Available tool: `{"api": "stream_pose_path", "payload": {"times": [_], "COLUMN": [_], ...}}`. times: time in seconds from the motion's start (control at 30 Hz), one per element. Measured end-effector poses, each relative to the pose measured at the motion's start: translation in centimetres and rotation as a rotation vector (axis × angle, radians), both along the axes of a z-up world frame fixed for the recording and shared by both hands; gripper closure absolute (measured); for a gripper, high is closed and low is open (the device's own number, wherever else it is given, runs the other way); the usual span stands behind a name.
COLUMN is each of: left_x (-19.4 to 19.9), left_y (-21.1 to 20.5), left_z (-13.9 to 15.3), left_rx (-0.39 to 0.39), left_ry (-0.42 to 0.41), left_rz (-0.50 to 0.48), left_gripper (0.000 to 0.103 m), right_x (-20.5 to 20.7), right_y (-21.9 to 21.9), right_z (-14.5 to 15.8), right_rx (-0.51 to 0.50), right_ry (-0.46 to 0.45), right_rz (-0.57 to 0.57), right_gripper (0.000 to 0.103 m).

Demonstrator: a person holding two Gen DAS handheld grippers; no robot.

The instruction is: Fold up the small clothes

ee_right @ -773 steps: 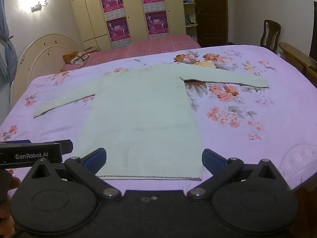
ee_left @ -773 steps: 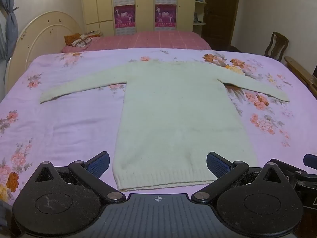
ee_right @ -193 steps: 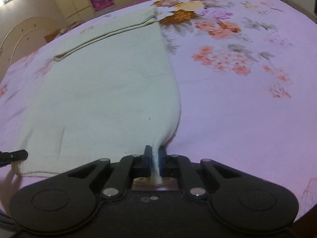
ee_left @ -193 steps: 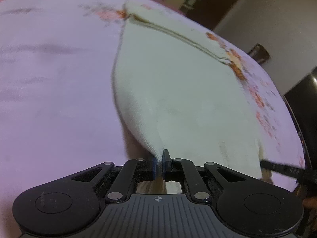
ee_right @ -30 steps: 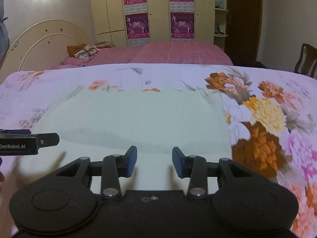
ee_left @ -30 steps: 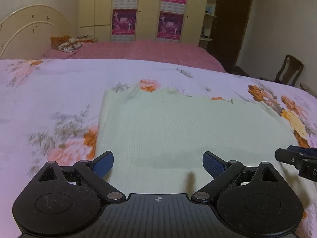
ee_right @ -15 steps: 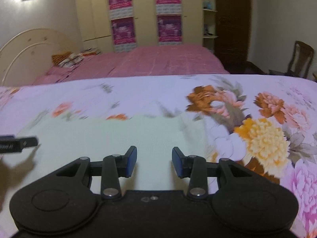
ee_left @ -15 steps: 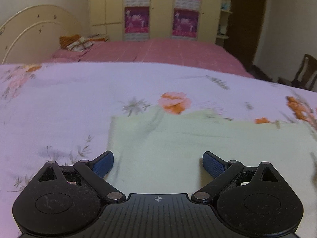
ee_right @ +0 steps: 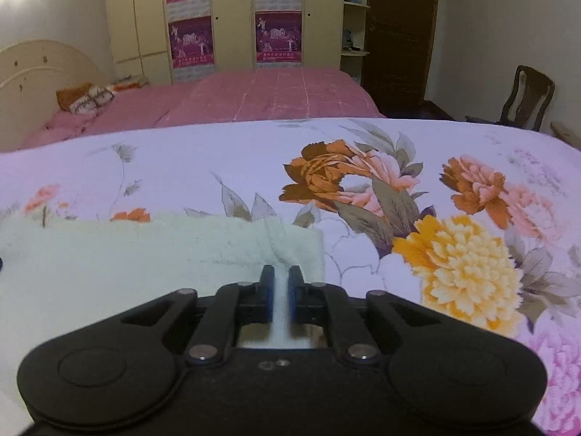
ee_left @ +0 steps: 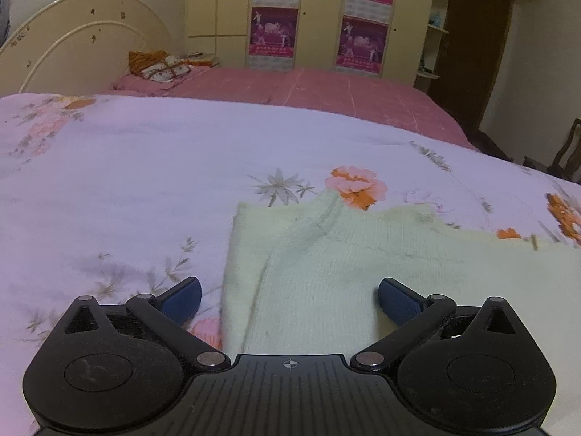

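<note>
The pale green knitted sweater (ee_left: 363,265) lies folded on the lilac floral bedspread (ee_left: 127,181). In the left wrist view my left gripper (ee_left: 288,299) is open, low over the sweater's far left corner, its blue pads either side of the cloth. In the right wrist view the sweater (ee_right: 152,254) fills the lower left, and my right gripper (ee_right: 277,283) is shut on a pinched ridge of it near its far right corner.
A second bed with a pink cover (ee_right: 261,98) stands behind, with cushions (ee_left: 159,65) at its cream headboard (ee_left: 72,40). Yellow wardrobes with purple posters (ee_left: 319,18) line the back wall. A wooden chair (ee_right: 526,98) stands at the right.
Both grippers have moved forward to the sweater's far edge. The right gripper has closed from half open onto the cloth. The left gripper stays open.
</note>
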State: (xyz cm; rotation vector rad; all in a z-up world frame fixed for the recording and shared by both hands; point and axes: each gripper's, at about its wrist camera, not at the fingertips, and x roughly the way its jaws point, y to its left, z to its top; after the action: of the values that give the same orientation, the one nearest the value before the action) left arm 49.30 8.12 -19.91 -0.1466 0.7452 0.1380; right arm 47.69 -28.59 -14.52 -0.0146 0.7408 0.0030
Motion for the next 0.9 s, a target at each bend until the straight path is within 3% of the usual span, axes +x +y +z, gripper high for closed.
{"api": "stream_pose_path", "payload": {"times": [0.07,0.1,0.27,0.47,0.57,0.77,0.9], "left_x": [-1.5,-2.2,-5.3,-7.3,-9.1,-12.1,-14.0], "left_y": [-0.4,-0.6,-2.3,-1.4,-1.6,-1.1,-0.6], "left_z": [0.5,0.7,0.3,1.3,2.1,2.4,1.7], "left_rx": [-0.003,-0.009,0.001,-0.054,-0.034,-0.074,-0.140], "left_ry": [-0.006,-0.003,0.035,0.065,0.055,0.079,0.120], "left_rz": [-0.029,-0.043,-0.085,-0.027,-0.049,-0.033,-0.013], "left_gripper": [0.000,0.000,0.000,0.000,0.000,0.000,0.000], "right_x": [-1.3,-2.1,-5.8,-7.7,-8.5,-11.4,-13.1], "right_y": [0.6,1.3,5.0,8.2,7.8,8.3,8.8], "right_z": [0.9,1.2,1.4,-0.2,1.3,2.3,1.9], "right_rx": [0.049,0.045,0.079,-0.049,0.037,0.062,0.065], "right_ry": [-0.019,-0.032,-0.028,-0.001,-0.008,-0.016,-0.007], "right_rz": [0.049,0.069,0.174,0.201,0.206,0.214,0.229], "right_gripper": [0.073,0.072,0.073,0.072,0.070,0.068,0.068]}}
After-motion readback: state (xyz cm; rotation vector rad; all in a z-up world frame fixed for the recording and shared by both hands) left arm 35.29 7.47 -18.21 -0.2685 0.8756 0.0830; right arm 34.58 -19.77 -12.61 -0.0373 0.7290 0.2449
